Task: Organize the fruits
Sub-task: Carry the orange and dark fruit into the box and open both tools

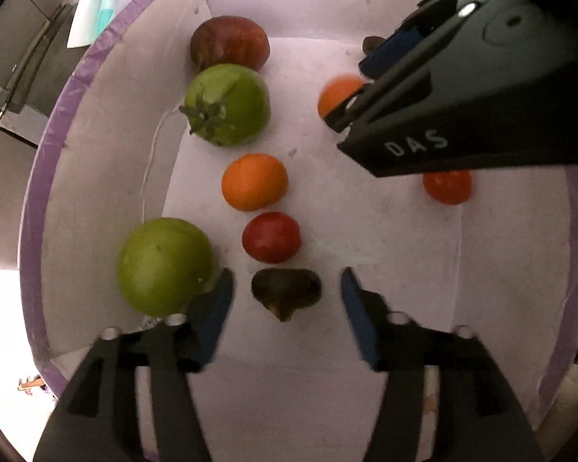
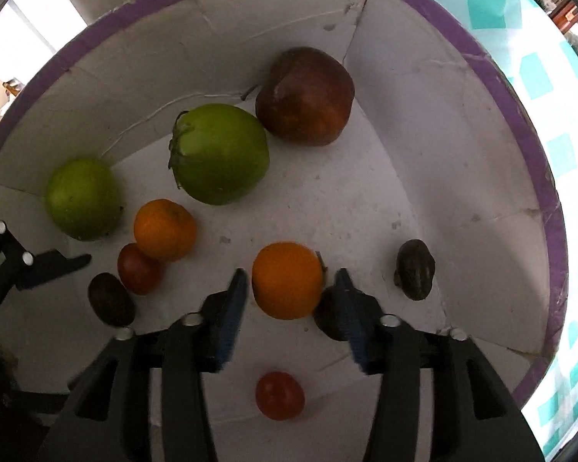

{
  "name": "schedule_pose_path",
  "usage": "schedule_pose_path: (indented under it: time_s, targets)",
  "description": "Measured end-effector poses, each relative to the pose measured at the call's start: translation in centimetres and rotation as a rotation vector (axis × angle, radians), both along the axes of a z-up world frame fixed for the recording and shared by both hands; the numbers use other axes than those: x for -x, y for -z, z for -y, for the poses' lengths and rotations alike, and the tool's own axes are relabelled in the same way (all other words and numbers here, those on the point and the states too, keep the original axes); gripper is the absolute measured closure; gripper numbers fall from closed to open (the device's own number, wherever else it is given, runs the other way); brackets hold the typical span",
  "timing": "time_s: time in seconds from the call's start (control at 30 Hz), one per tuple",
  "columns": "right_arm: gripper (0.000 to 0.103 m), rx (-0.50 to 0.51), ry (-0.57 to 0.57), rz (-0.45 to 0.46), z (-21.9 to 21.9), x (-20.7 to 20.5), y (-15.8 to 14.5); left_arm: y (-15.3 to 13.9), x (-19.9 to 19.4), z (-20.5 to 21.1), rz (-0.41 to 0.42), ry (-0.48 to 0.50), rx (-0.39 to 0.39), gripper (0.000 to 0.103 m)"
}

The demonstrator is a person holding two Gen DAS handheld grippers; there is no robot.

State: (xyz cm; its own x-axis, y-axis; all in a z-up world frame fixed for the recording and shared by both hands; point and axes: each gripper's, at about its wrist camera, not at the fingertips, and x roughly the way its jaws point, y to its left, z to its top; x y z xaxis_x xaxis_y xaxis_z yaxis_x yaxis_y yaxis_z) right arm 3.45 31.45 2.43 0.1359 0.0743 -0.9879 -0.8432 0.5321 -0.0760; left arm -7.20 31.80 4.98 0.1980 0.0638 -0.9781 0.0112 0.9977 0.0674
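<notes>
Down between the blue pads of the left gripper (image 1: pixel 287 296) lies a small dark fruit (image 1: pixel 286 293), with bare gaps on both sides, so the jaws stand apart and press on nothing; its pointed end faces back toward the camera and its broad end faces away. Just beyond it a line of fruit runs away from the gripper along the floor of the purple-rimmed white box (image 1: pixel 42 177): a red tomato (image 1: pixel 271 236), an orange fruit (image 1: pixel 254 182), a large green fruit (image 1: pixel 229 104) whose leafy stem end points to the left, and a dark red apple (image 1: pixel 230 43) at the far wall. A second green fruit (image 1: pixel 165 266) sits just beside the left pad. The right gripper (image 2: pixel 289 292) likewise straddles a round orange (image 2: pixel 287 280) with its jaws parted; whether the pads touch the peel cannot be told. Another dark fruit (image 2: pixel 415 269) rests to its right near the wall, long axis running roughly away from the camera, and a second red tomato (image 2: pixel 279 395) lies under the gripper body.
</notes>
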Motion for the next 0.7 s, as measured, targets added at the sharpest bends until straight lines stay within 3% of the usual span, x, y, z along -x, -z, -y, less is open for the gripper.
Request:
schedule_pose_path:
  time_s: [0.07, 0.17, 0.3, 0.4, 0.5, 0.63, 0.7]
  targets:
    - [0.031, -0.028, 0.021, 0.012, 0.3, -0.1, -0.6, -0.2, 0.1, 0.0, 0.01, -0.007, -0.005, 0.03]
    - [0.026, -0.08, 0.043, 0.047, 1.1, 0.0, -1.8, -1.2, 0.5, -0.2, 0.048, -0.025, -0.01, 0.019]
    - [0.016, -0.189, 0.085, 0.114, 3.0, 0.2, -4.6, -4.7, 2.4, -1.1, 0.202, -0.065, 0.026, 0.002]
    - [0.016, -0.277, 0.112, 0.153, 4.8, 0.4, -6.9, -7.9, 4.2, -1.2, 0.365, -0.103, 0.056, 0.002]
    - [0.016, -0.315, 0.131, 0.2, 6.5, 0.8, -8.4, -10.6, 5.7, -1.1, 0.472, -0.148, 0.017, 0.002]
    - [0.016, -0.327, 0.176, 0.268, 8.6, 1.4, -10.0, -13.7, 6.9, -1.2, 0.593, -0.272, -0.027, 0.002]
    - [0.016, -0.323, 0.203, 0.24, 9.1, 1.1, -10.2, -14.8, 7.2, -1.1, 0.605, -0.355, -0.009, 0.002]
